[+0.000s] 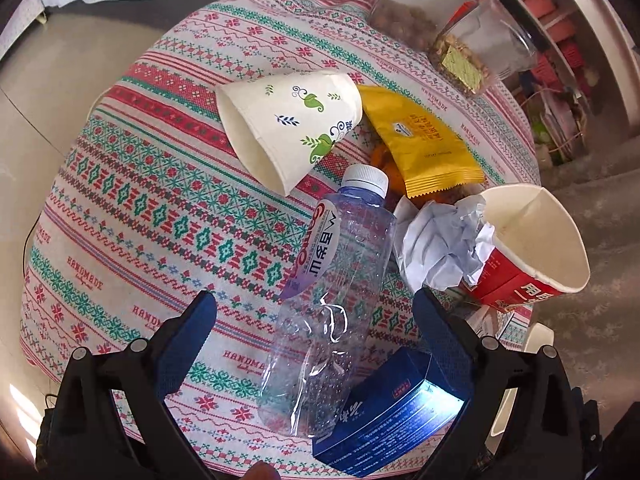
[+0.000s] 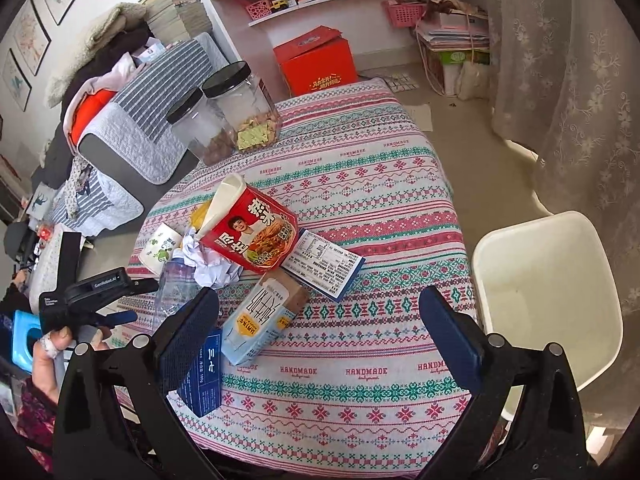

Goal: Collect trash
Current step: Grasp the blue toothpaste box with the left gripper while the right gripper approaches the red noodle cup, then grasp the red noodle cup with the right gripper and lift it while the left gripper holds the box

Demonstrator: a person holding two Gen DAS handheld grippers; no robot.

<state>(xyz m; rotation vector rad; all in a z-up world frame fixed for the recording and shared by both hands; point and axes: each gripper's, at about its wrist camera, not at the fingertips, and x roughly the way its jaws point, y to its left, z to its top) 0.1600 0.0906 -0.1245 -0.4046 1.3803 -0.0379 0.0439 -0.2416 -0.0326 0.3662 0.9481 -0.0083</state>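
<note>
Trash lies on a table with a patterned cloth (image 1: 132,216). In the left wrist view my left gripper (image 1: 314,320) is open, its fingers either side of an empty clear plastic bottle (image 1: 332,300), just above it. Around it lie a white paper cup (image 1: 288,128), a yellow snack packet (image 1: 424,140), crumpled paper (image 1: 440,240), a red noodle cup (image 1: 532,248) and a blue box (image 1: 392,412). In the right wrist view my right gripper (image 2: 320,332) is open and empty above the table's near part, beside a milk carton (image 2: 264,316). A white bin (image 2: 548,292) stands to the right.
Two clear jars with black lids (image 2: 236,108) stand at the table's far corner. A flat printed box (image 2: 324,264) lies by the red noodle cup (image 2: 252,232). A sofa with blankets (image 2: 132,120) is left; an orange box (image 2: 316,60), shelves and a curtain (image 2: 568,80) stand beyond.
</note>
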